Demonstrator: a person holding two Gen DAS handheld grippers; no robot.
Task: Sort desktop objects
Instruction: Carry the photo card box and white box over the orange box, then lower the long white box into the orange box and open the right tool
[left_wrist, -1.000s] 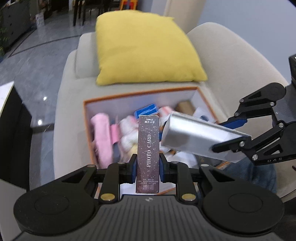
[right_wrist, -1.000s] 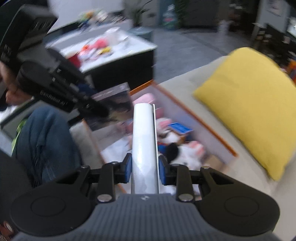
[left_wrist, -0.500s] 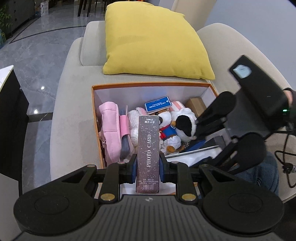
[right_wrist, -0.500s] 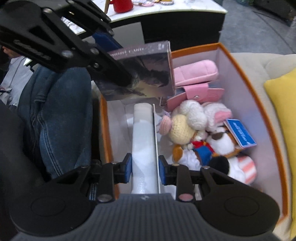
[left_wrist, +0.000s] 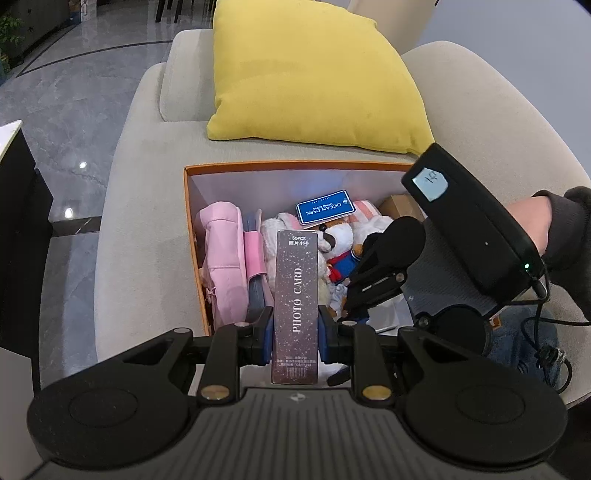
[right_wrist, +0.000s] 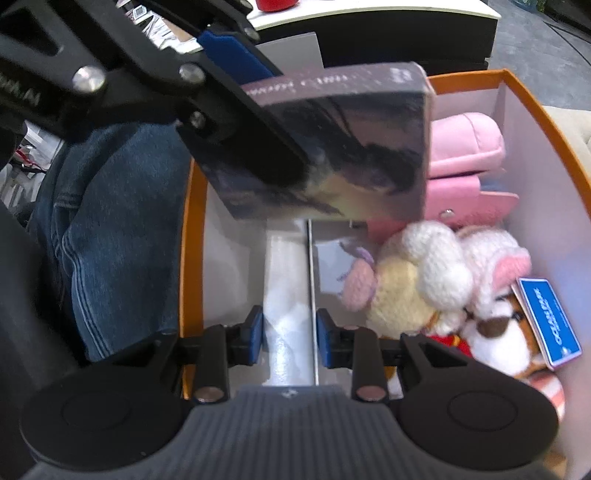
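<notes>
The orange-rimmed cardboard storage box (left_wrist: 192, 236) already held plush toys (right_wrist: 424, 280) and a pink pouch (left_wrist: 221, 258). Left gripper (left_wrist: 295, 332) clamped the dark photo-card box (left_wrist: 297, 295); right gripper (right_wrist: 290, 341) gripped a white flat box (right_wrist: 286, 295). Both were unreleased over the box.

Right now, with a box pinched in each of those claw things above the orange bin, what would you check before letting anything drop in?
1. Left gripper clamps the photo card box: ok.
2. Right gripper clamps the white box: ok.
3. White box is over the orange storage box, above a bare strip of its floor: ok.
4. Plush toys stay out of the white box's way: ok, they lie beside it.
5. The two held boxes are apart: cannot tell; the photo card box overlaps the white box's far end in the right wrist view.
6. White box touching the floor: cannot tell.
</notes>
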